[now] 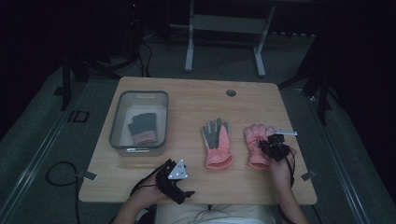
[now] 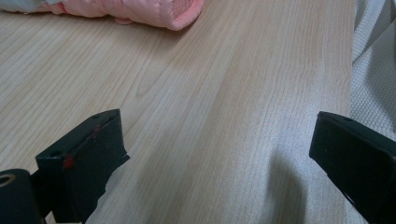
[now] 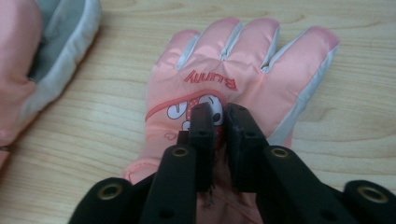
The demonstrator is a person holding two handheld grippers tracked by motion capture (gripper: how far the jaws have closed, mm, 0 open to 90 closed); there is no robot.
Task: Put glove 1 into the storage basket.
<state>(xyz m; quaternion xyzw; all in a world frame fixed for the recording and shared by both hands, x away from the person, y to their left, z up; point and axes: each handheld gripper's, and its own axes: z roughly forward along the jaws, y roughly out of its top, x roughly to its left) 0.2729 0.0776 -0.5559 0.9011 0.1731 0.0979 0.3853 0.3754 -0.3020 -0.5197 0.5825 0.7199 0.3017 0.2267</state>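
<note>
Pinched nearly closed, the right gripper [image 3: 219,112] bunches the padded pink fabric on the back of a quilted glove [image 3: 243,79] lying flat near the right edge of the pale wood-grain table [image 1: 187,105]. Its twin glove [image 1: 217,144] lies palm-up just beside it, grey grip facing up. Near the front edge, the left gripper [image 2: 219,154] holds its blocky black jaws wide apart over bare wood; a dark knit glove [image 1: 142,128] rests in a grey-rimmed translucent bin [image 1: 140,94].
</note>
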